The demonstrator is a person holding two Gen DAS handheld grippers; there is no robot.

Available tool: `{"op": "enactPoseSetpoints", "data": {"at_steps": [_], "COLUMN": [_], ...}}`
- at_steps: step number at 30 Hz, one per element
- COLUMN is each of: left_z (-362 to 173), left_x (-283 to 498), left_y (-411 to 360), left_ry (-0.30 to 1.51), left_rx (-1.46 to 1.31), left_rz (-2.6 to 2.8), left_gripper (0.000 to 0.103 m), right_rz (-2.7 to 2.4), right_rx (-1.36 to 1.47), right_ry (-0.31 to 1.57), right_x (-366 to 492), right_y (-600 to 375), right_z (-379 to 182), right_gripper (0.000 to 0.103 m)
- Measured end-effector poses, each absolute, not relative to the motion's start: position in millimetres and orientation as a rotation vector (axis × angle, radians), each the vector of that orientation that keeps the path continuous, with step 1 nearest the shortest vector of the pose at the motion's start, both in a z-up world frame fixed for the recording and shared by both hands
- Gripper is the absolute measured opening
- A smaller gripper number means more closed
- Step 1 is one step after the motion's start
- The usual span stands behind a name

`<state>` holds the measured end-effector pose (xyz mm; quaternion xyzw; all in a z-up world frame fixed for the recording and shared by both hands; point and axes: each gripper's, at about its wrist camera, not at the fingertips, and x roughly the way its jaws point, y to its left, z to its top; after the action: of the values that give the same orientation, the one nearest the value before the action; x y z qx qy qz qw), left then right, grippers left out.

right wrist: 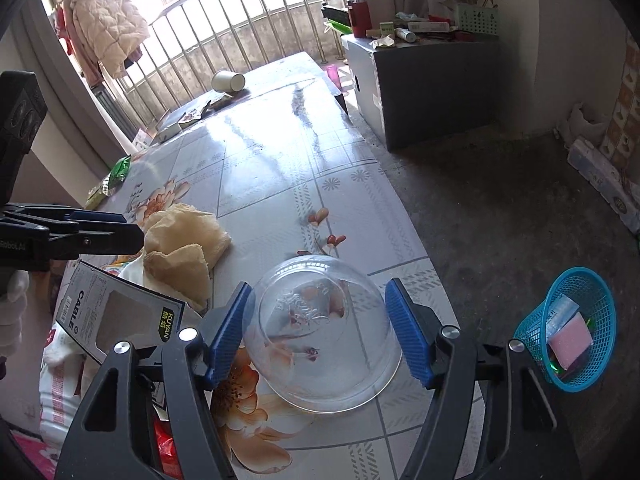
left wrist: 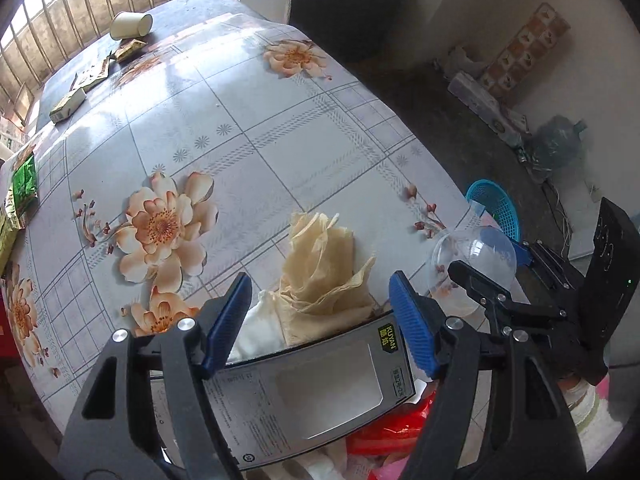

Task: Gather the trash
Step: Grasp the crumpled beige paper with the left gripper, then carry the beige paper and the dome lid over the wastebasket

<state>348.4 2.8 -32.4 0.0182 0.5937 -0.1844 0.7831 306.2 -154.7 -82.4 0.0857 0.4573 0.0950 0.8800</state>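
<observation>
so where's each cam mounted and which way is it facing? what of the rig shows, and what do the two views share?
Left wrist: on the left gripper, looking steeply down along its open fingers at a grey cable box and crumpled paper napkin near the table's edge; the right gripper shows at right.
Right wrist: on the right gripper, tilted down at a clear plastic dome lid between its open fingers; the left gripper and a gloved hand show at left.
Shared: box, napkin, lid, floral tablecloth, blue basket, tipped paper cup.
</observation>
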Motion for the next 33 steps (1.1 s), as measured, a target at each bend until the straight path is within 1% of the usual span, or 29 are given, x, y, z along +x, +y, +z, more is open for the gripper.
{"op": "enactPoseSetpoints", "data": {"at_steps": [1, 3, 5, 6, 8, 9, 10, 13, 17, 26, 33], "left_z": [-40.2, -53.3, -63.7, -66.7, -69.9, -69.9, -68.6, -60.8, -44.2, 13.7, 47.6], "left_x": [353.1, 360.1, 363.1, 363.9, 363.3, 362.7, 361.5, 357.3, 354.7, 342.2, 319.3], "left_y": [-1.9, -8.4, -13.5, -15.2, -16.7, -17.2, -16.9, -14.2, -11.9, -3.6, -7.4], "left_ry": [1.308, 1.351, 1.382, 1.392, 1.396, 1.392, 1.382, 1.349, 1.288, 1.112, 1.048], "left_rx": [0.053, 0.091, 0.125, 0.139, 0.157, 0.166, 0.173, 0.177, 0.177, 0.138, 0.126], "left_rz": [-0.393, -0.368, -0.356, -0.351, -0.346, -0.345, -0.343, -0.34, -0.323, -0.289, -0.313], "left_gripper": [0.06, 0.054, 0.045, 0.043, 0.025, 0.022, 0.015, 0.005, 0.002, 0.001, 0.001], "right_rz": [0.2, 0.206, 0.212, 0.214, 0.216, 0.217, 0.218, 0.221, 0.222, 0.212, 0.219], "right_rx": [0.185, 0.198, 0.206, 0.207, 0.211, 0.215, 0.219, 0.227, 0.235, 0.258, 0.285], "right_ry": [0.953, 0.953, 0.953, 0.95, 0.942, 0.939, 0.935, 0.925, 0.913, 0.882, 0.841], "right_x": [303.6, 299.3, 295.4, 293.6, 290.6, 289.3, 288.4, 286.1, 281.2, 269.7, 255.4], "right_y": [-156.6, -161.1, -164.5, -165.7, -168.0, -169.5, -170.7, -173.1, -174.3, -182.0, -187.9], "right_z": [-82.2, -81.7, -81.3, -80.8, -79.1, -78.1, -77.0, -74.2, -70.8, -59.8, -40.4], "right_gripper": [0.067, 0.067, 0.067, 0.067, 0.067, 0.066, 0.066, 0.066, 0.066, 0.066, 0.066]}}
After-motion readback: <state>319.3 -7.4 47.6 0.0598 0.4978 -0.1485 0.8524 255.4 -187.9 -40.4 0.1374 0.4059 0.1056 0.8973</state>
